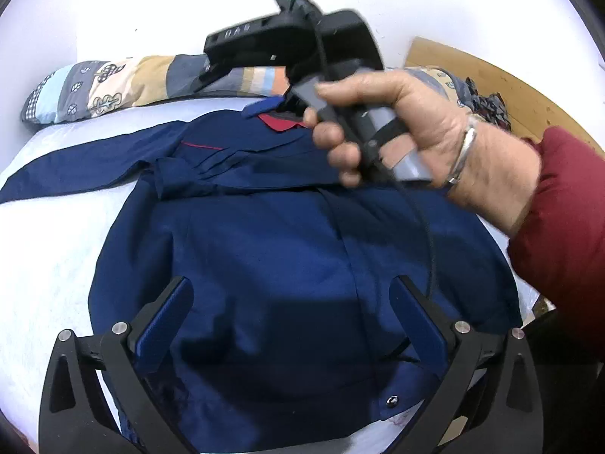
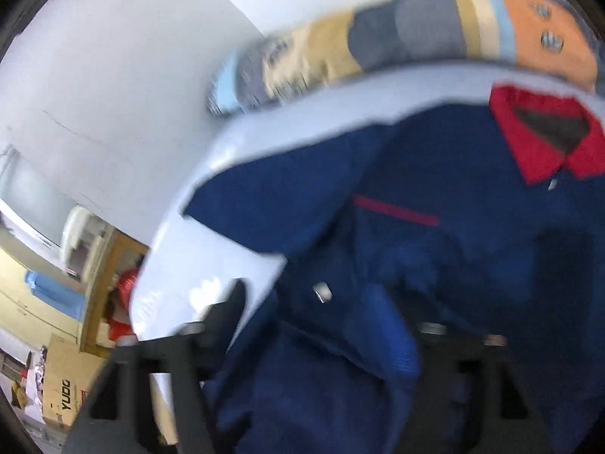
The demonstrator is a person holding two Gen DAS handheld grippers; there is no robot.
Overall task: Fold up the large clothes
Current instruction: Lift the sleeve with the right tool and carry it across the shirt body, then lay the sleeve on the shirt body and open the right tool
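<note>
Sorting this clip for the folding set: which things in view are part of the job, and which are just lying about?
Part of the job:
navy blue jacket with a red collar
left gripper
right gripper
white bed sheet

Lying about:
patchwork striped pillow
brown cardboard box
wooden headboard
</note>
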